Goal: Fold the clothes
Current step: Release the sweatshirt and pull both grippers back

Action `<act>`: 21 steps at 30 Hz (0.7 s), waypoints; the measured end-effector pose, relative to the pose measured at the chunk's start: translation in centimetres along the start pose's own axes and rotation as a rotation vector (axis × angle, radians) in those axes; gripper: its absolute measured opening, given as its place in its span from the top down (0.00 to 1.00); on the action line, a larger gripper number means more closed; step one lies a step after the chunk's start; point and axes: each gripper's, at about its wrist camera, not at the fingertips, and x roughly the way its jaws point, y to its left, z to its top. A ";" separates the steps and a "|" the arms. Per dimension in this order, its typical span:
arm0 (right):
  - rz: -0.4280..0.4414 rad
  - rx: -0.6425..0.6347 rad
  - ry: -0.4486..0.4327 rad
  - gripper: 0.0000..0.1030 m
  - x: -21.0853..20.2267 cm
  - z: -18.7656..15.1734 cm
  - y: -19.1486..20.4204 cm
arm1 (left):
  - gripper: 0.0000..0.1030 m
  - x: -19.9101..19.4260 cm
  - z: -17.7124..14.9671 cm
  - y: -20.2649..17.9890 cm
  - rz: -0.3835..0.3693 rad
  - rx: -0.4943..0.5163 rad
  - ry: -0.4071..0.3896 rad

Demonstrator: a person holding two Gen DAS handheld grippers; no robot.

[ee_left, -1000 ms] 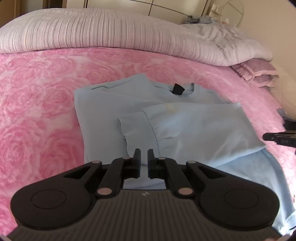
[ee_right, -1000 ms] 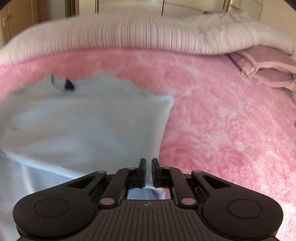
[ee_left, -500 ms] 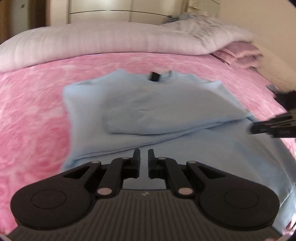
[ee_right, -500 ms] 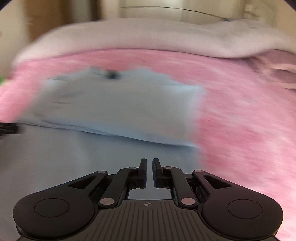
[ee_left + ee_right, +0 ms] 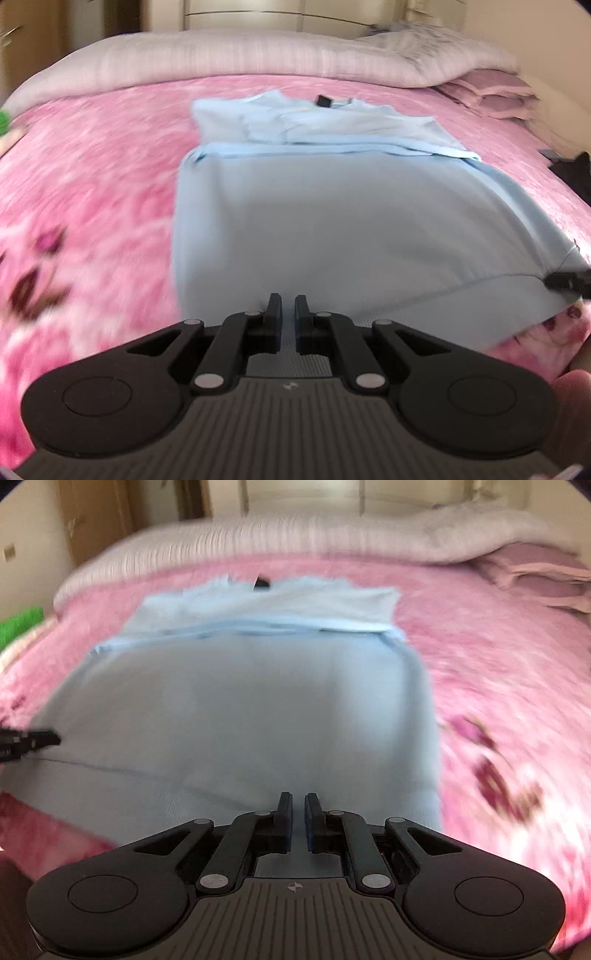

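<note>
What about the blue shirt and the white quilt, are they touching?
Apart. The left wrist view shows pink blanket between the blue shirt and white quilt.

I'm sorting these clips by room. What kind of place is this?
Most likely a bedroom: a light blue shirt lies on a bed with a pink floral blanket, a rolled pale duvet behind it, and wardrobe doors behind that.

The bed (image 5: 92, 177) is covered with a pink blanket (image 5: 498, 672) that has a rose pattern. In the middle of it lies a light blue shirt (image 5: 351, 221), flat, with its sleeves folded across the upper part and a small black label at the collar. Behind it, a pale striped duvet (image 5: 258, 55) is rolled along the far side, and folded mauve bedding (image 5: 535, 572) rests at the far right
</note>
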 end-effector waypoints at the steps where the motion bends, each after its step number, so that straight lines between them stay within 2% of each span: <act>1: -0.011 0.018 0.002 0.90 -0.6 -0.6 0.2 | 0.97 -0.5 -0.2 -0.5 0.011 -0.004 0.009; 6: -0.055 0.065 -0.007 0.89 -2.6 -1.5 2.0 | 0.95 -3.0 -1.2 -3.0 0.099 -0.016 0.043; 7: -0.051 0.081 -0.011 0.82 -3.2 -1.6 2.3 | 0.94 -3.8 -1.5 -3.4 0.108 -0.019 0.046; 8: -0.048 0.097 -0.014 0.63 -3.7 -1.7 2.7 | 0.89 -4.7 -1.8 -3.8 0.108 -0.026 0.041; 9: -0.045 0.114 -0.018 0.51 -4.3 -1.8 3.0 | 0.81 -5.5 -2.2 -4.1 0.108 -0.032 0.036; 10: -0.041 0.130 -0.021 0.35 -4.8 -1.9 3.4 | 0.77 -6.3 -2.5 -4.5 0.108 -0.038 0.031; 11: -0.040 0.129 -0.027 0.33 -5.3 -2.1 3.9 | 0.74 -7.0 -3.0 -4.8 0.116 -0.040 0.026; 15: -0.036 0.073 -0.019 0.33 -7.0 -3.5 6.2 | 0.71 -8.8 -4.2 -5.8 0.131 -0.031 0.032; 21: -0.050 0.068 -0.018 0.33 -9.1 -5.1 7.6 | 0.66 -10.9 -5.3 -6.9 0.143 -0.021 0.011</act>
